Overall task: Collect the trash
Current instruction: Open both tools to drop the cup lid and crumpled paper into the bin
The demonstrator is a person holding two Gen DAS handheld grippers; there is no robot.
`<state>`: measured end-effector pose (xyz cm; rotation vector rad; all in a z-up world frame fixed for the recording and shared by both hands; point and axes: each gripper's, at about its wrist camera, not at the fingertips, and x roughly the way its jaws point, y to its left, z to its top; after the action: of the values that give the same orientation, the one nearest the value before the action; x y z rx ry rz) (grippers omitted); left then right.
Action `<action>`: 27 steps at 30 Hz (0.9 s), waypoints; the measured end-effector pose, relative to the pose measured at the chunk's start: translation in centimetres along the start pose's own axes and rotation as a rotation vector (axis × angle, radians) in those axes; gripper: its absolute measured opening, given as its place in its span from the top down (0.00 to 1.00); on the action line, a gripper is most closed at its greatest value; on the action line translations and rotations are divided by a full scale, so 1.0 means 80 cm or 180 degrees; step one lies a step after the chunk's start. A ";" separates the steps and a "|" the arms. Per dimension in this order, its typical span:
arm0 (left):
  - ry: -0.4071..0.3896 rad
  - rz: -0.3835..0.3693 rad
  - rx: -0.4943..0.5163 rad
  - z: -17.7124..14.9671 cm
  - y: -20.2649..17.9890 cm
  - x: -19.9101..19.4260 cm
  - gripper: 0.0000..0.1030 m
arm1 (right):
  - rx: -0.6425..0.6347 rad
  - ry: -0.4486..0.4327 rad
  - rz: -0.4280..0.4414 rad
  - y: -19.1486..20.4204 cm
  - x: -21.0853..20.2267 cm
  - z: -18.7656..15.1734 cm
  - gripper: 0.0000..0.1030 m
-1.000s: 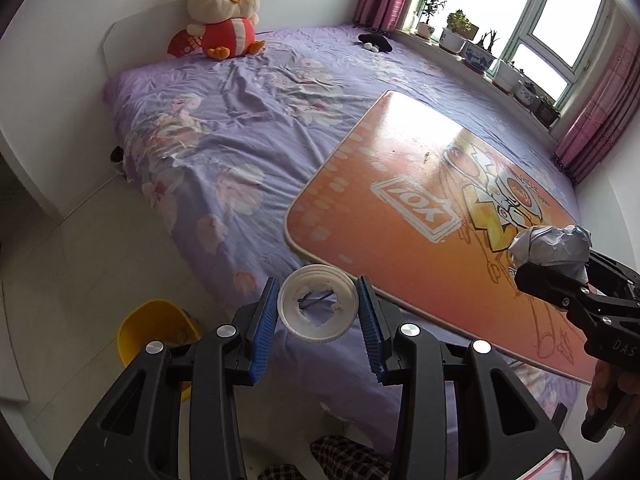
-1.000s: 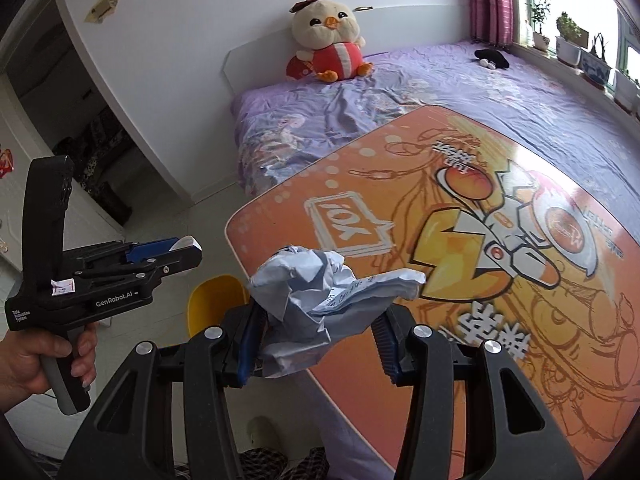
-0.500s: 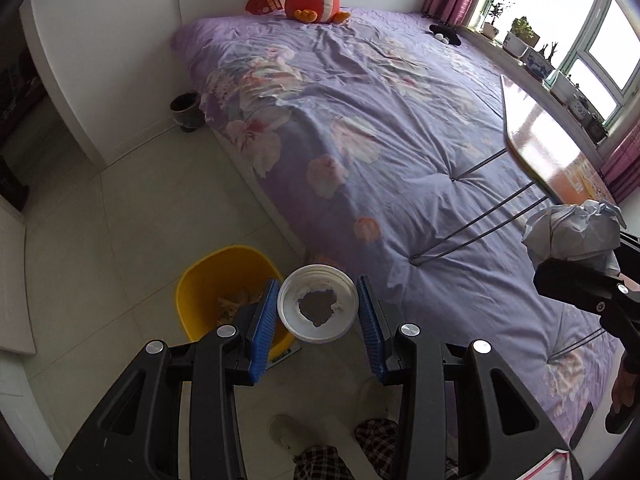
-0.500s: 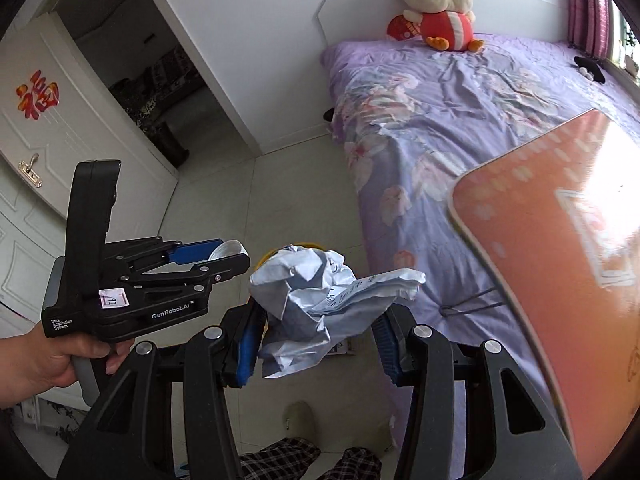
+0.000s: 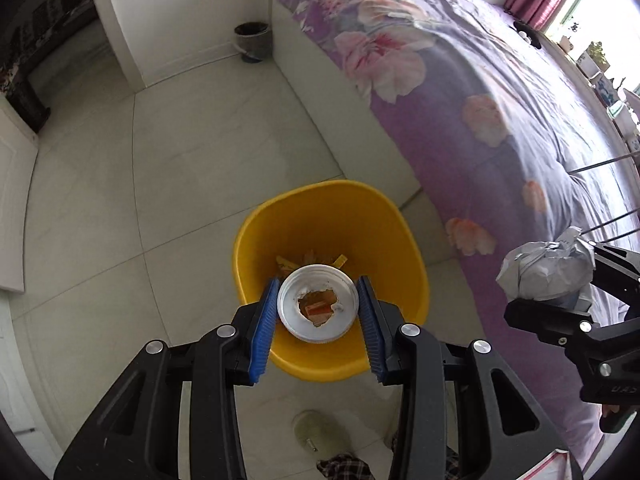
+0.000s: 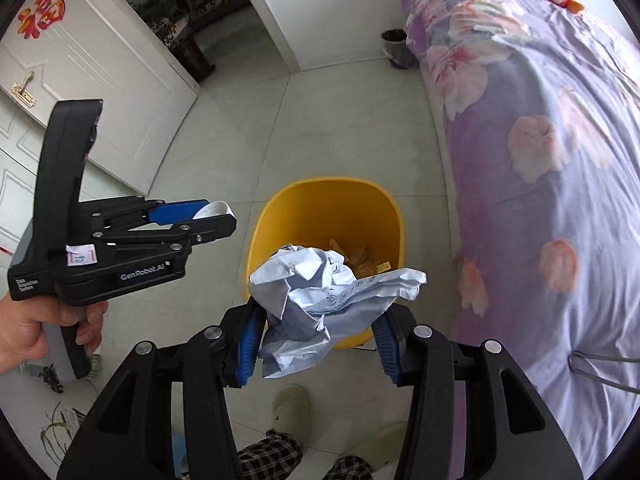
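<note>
Pale tiled floor [image 5: 192,184] beside a purple floral bed [image 5: 500,112] (bright window [image 5: 592,4] beyond), white panelled door [image 6: 80,92] ajar.

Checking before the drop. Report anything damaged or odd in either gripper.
The white lid in the left gripper has a ragged hole torn through its middle; the yellow bin shows through it. The right gripper holds crumpled paper. Nothing spilled.
</note>
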<state>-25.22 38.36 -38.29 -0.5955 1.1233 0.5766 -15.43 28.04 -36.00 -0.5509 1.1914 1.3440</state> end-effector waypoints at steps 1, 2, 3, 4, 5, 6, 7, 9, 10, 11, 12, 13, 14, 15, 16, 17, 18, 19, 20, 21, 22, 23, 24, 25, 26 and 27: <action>0.0033 -0.0018 -0.0034 -0.001 0.006 0.013 0.62 | 0.0001 0.0063 0.0001 -0.003 0.020 0.002 0.51; 0.0058 -0.0019 -0.0030 -0.001 0.010 0.025 0.62 | -0.0003 0.0128 0.0004 -0.007 0.039 0.003 0.51; 0.0085 -0.0012 -0.0002 -0.001 0.011 0.037 0.62 | -0.0016 0.0195 -0.0004 -0.010 0.057 0.004 0.51; 0.0122 -0.0019 0.0016 -0.002 0.012 0.049 0.62 | -0.0037 0.0262 -0.0017 -0.013 0.075 0.006 0.51; 0.0155 -0.0040 0.0016 -0.002 0.013 0.060 0.62 | -0.0049 0.0332 -0.0010 -0.017 0.091 0.006 0.51; 0.0189 -0.0039 0.0015 -0.003 0.014 0.071 0.62 | -0.0056 0.0394 -0.0006 -0.020 0.106 0.006 0.50; 0.0208 -0.0025 0.0026 -0.003 0.015 0.080 0.62 | -0.0066 0.0437 -0.0010 -0.022 0.117 0.006 0.50; 0.0244 -0.0049 0.0025 -0.004 0.019 0.095 0.62 | -0.0064 0.0487 0.0004 -0.027 0.132 0.009 0.50; 0.0255 -0.0052 0.0014 -0.003 0.021 0.101 0.62 | -0.0063 0.0498 0.0013 -0.030 0.139 0.011 0.50; 0.0260 -0.0046 0.0001 -0.003 0.023 0.107 0.62 | -0.0075 0.0504 0.0010 -0.030 0.143 0.011 0.49; 0.0266 -0.0042 -0.0015 -0.003 0.024 0.111 0.62 | -0.0090 0.0498 -0.0002 -0.028 0.144 0.009 0.47; 0.0266 -0.0023 -0.0027 -0.002 0.026 0.114 0.61 | -0.0095 0.0489 0.0007 -0.029 0.147 0.010 0.46; 0.0261 -0.0006 -0.0039 -0.002 0.027 0.117 0.52 | -0.0093 0.0487 0.0016 -0.030 0.150 0.010 0.44; 0.0251 0.0004 -0.0058 -0.001 0.029 0.118 0.46 | -0.0089 0.0488 0.0011 -0.031 0.151 0.009 0.41; 0.0231 0.0024 -0.0076 -0.001 0.030 0.119 0.37 | -0.0084 0.0488 0.0019 -0.033 0.152 0.009 0.39; 0.0223 0.0040 -0.0088 -0.001 0.032 0.119 0.35 | -0.0082 0.0493 0.0018 -0.034 0.154 0.009 0.38; 0.0225 0.0042 -0.0098 0.001 0.033 0.123 0.35 | -0.0090 0.0494 0.0019 -0.034 0.154 0.010 0.36; 0.0233 0.0052 -0.0114 0.001 0.034 0.123 0.35 | -0.0112 0.0487 0.0016 -0.034 0.153 0.010 0.34; 0.0234 0.0058 -0.0136 0.001 0.038 0.124 0.34 | -0.0134 0.0477 0.0009 -0.034 0.152 0.009 0.33; 0.0232 0.0059 -0.0156 0.001 0.039 0.123 0.34 | -0.0144 0.0469 0.0021 -0.033 0.152 0.007 0.33; 0.0230 0.0071 -0.0166 0.001 0.040 0.122 0.34 | -0.0153 0.0465 0.0021 -0.032 0.150 0.006 0.33; 0.0228 0.0092 -0.0171 0.001 0.042 0.120 0.34 | -0.0160 0.0460 0.0010 -0.032 0.148 0.006 0.33; 0.0227 0.0103 -0.0181 0.000 0.043 0.118 0.34 | -0.0149 0.0450 0.0013 -0.032 0.145 0.005 0.33; 0.0226 0.0109 -0.0193 0.000 0.044 0.115 0.34 | -0.0129 0.0443 0.0017 -0.031 0.143 0.005 0.33; 0.0224 0.0127 -0.0202 0.000 0.044 0.110 0.34 | -0.0114 0.0431 0.0018 -0.030 0.140 0.004 0.33; 0.0218 0.0139 -0.0210 -0.001 0.046 0.107 0.34 | -0.0105 0.0414 0.0014 -0.029 0.135 0.002 0.32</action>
<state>-25.03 41.98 -46.85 -0.6530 1.1876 0.6369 -15.33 32.42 -46.15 -0.6682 1.2780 1.3500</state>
